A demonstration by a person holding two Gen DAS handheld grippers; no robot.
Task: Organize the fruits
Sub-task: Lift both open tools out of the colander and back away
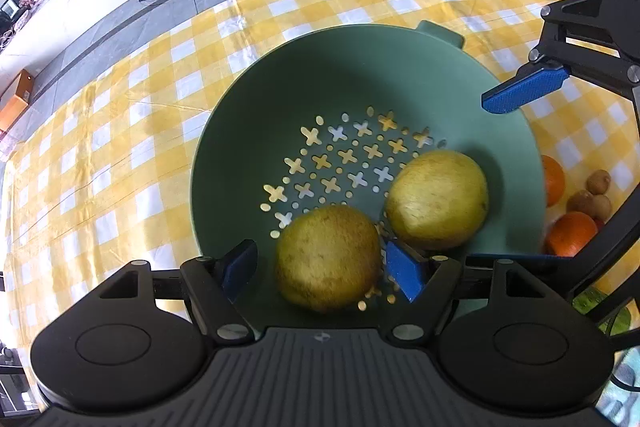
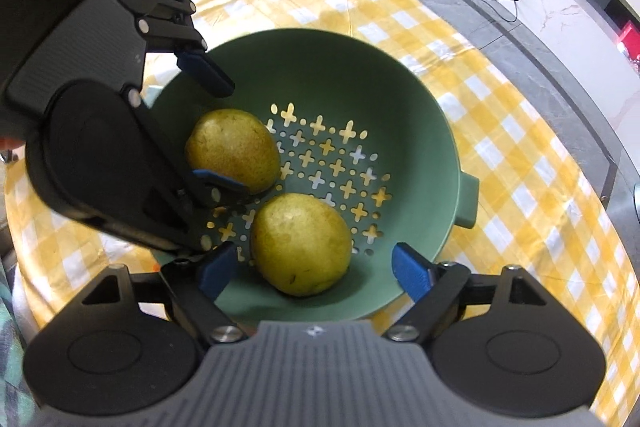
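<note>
A green colander [image 1: 304, 75] [image 2: 408, 99] stands on the yellow checked tablecloth. Two yellow-green pears lie inside it. My left gripper [image 1: 322, 267] is open over the colander, its blue pads on either side of one pear [image 1: 328, 257] [image 2: 232, 149] without pressing it. My right gripper [image 2: 312, 271] is open above the other pear [image 2: 302, 243] [image 1: 438, 199], pads apart from it. The left gripper also shows in the right wrist view [image 2: 214, 125], and one blue fingertip [image 1: 524, 89] of the right gripper shows in the left wrist view.
Two oranges [image 1: 572, 233] and several small brown kiwis [image 1: 592, 201] lie on the cloth right of the colander. The checked tablecloth [image 1: 120, 155] spreads left and behind. Grey floor and a cable lie beyond the table edge.
</note>
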